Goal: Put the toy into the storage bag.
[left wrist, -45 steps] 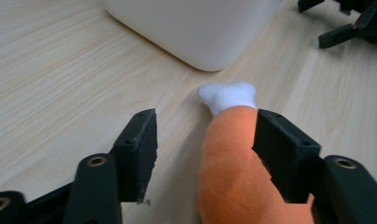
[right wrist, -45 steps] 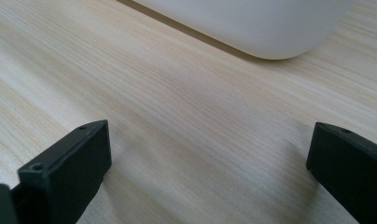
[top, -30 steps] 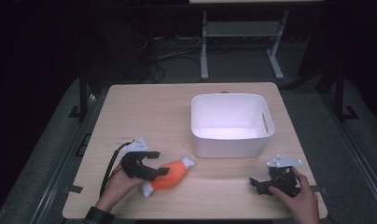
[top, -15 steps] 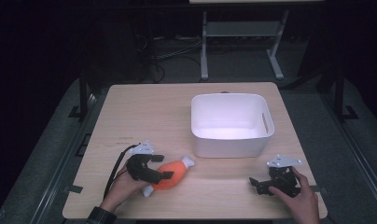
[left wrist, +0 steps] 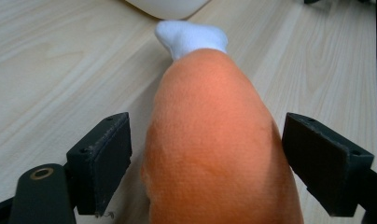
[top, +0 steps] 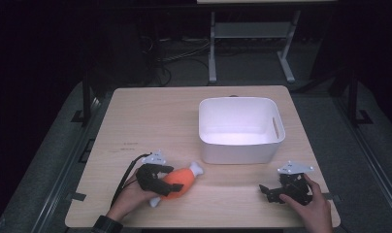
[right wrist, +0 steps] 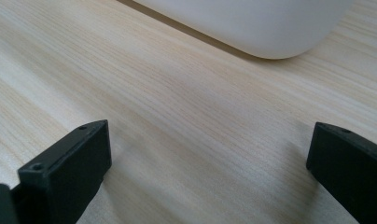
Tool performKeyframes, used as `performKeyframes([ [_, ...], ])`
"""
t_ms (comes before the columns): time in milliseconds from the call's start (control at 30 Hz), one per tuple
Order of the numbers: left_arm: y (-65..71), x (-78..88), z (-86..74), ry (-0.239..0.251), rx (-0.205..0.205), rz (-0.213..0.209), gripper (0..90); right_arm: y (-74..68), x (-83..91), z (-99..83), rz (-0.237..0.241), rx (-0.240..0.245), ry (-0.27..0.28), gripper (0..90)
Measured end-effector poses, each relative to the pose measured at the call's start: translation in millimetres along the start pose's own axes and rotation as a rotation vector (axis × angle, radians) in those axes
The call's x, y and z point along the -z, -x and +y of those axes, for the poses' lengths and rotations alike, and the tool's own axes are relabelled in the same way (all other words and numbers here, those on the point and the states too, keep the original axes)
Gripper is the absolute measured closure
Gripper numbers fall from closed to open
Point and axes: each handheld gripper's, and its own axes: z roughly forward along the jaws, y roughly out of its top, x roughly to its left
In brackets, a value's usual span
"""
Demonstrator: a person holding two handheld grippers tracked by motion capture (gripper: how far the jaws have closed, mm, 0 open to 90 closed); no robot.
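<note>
Straddling the orange plush drumstick (top: 177, 179) with the left gripper (top: 157, 178) at the near left of the wooden table (top: 150, 121), jaws spread, released, nothing clamped yet. Sitting fat between the two black pads (left wrist: 102, 158) in the left gripper view, the toy's orange body, a sliver of gap on each side, white bone end (left wrist: 191, 36) pointing away from the claw toward the tub. Judging the step in hand as the pick: closing evenly across the thick middle, keeping the pads low to the tabletop so the soft fabric is not squeezing upward and out, stopping once the plush is giving a little.

Standing ahead and to the right of that claw, just beyond the bone tip, the white plastic tub (top: 241, 151), looking empty.

Resting on the table near the right front corner, the right gripper (top: 281, 191), jaws parted wide in its own view, holding nothing, bare wood between them, the tub's rounded corner (right wrist: 270, 28) just ahead.
</note>
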Motion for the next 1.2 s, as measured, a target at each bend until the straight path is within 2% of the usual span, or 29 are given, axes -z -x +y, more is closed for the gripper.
performKeyframes([
  [400,4.0,-7.5,0.0,-0.069,-0.034,-0.015,17.3,0.0,0.1,-0.1,-0.001,0.001,0.0,0.0],
  [867,4.1,-10.0,-0.9,-0.081,-0.032,-0.058,26.1,0.0,0.1,-0.1,-0.001,0.0,0.0,0.0],
  [1200,5.3,-8.4,0.6,-0.084,-0.077,-0.063,30.0,0.0,0.2,-0.1,-0.001,0.0,0.0,0.0],
])
